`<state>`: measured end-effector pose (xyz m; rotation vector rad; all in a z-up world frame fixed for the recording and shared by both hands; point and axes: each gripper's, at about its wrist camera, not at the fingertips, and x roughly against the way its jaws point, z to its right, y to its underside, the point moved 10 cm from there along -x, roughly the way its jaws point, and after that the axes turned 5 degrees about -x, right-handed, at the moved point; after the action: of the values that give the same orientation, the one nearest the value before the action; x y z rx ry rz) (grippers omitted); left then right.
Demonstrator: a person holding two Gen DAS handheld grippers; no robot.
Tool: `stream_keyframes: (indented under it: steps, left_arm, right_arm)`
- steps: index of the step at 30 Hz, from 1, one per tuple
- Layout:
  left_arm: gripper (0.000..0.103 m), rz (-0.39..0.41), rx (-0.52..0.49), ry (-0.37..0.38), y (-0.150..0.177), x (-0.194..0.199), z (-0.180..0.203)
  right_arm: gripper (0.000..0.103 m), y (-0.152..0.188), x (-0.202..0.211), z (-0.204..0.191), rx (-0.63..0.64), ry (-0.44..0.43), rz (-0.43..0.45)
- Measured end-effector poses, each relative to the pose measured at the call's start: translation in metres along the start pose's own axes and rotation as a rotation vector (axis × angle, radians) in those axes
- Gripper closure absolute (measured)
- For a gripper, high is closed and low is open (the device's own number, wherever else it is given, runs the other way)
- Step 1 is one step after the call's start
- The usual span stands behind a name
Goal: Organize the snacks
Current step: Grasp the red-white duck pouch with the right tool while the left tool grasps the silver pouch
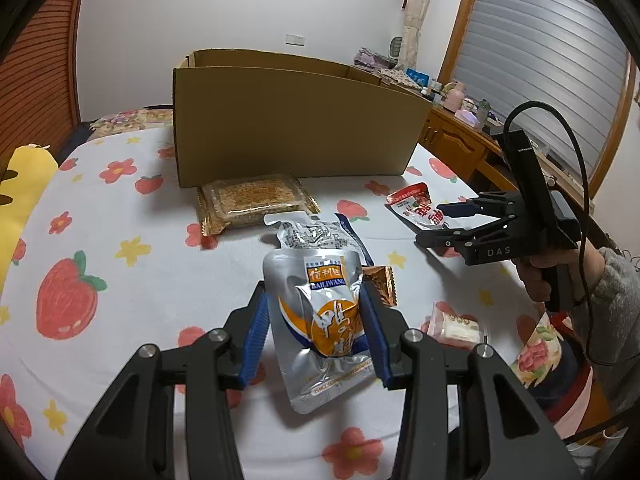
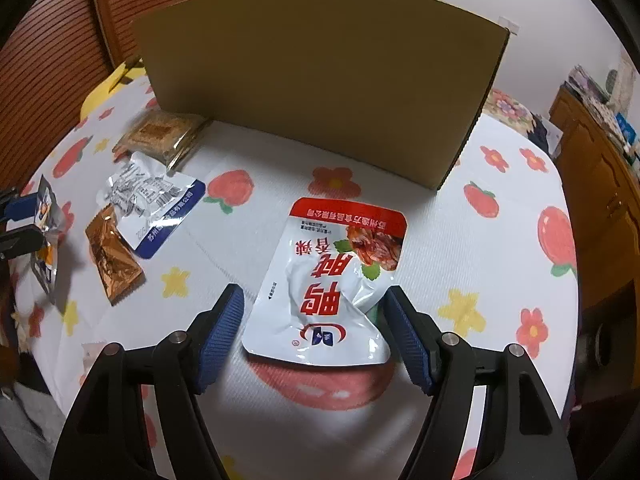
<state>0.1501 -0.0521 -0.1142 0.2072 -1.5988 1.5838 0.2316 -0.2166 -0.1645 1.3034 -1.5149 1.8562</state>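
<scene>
So the silver-and-orange snack pouch (image 1: 320, 320) sits dead center low in the left wrist view, pinched between the blue pads of the left tongs (image 1: 318, 334) and lifted off the bed sheet (image 1: 120, 280). Just above it in the frame lie a silver-and-blue packet (image 1: 316, 234) and a small copper wrapper (image 1: 382, 282), and above those a clear-wrapped cracker pack (image 1: 254, 200) right against the big cardboard box (image 1: 296, 128).

Over in the right wrist view, a white-and-red pouch (image 2: 332, 280) lies flat on the sheet at frame center. The right tongs (image 2: 312, 332) are spread wide on either side of its lower end; the left pad clearly isn't touching, the right one is just beside its crumpled edge. Lower right of the left view there's also a pale pink-wrapped snack (image 1: 454, 326) near a sleeve (image 1: 612, 300).
</scene>
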Motion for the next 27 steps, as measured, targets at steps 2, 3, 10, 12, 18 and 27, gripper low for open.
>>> stream_keyframes:
  steps: [2,3,10,12,18,27]
  left_arm:
    - [0.060,0.001,0.001,0.000,0.000,0.000,0.000]
    - [0.060,0.000,0.001,0.000,0.000,0.000,0.000]
    - [0.060,0.004,0.007,-0.004,-0.001,0.002,-0.002]
    - [0.060,0.005,0.007,-0.006,0.000,0.002,-0.002]
    - [0.060,0.007,0.010,-0.007,0.000,0.003,-0.003]
    - [0.060,0.007,0.013,-0.009,-0.001,0.003,-0.005]
  right_arm:
    - [0.029,0.000,-0.001,-0.001,-0.008,0.001,0.007]
    - [0.029,0.000,-0.001,0.000,-0.011,0.001,0.010]
    - [0.029,0.000,0.000,0.001,-0.020,0.005,0.023]
    - [0.029,-0.001,-0.001,0.001,-0.023,0.007,0.024]
    - [0.043,-0.003,0.001,-0.002,-0.024,-0.002,0.030]
    - [0.045,0.001,0.011,-0.007,-0.048,-0.026,0.076]
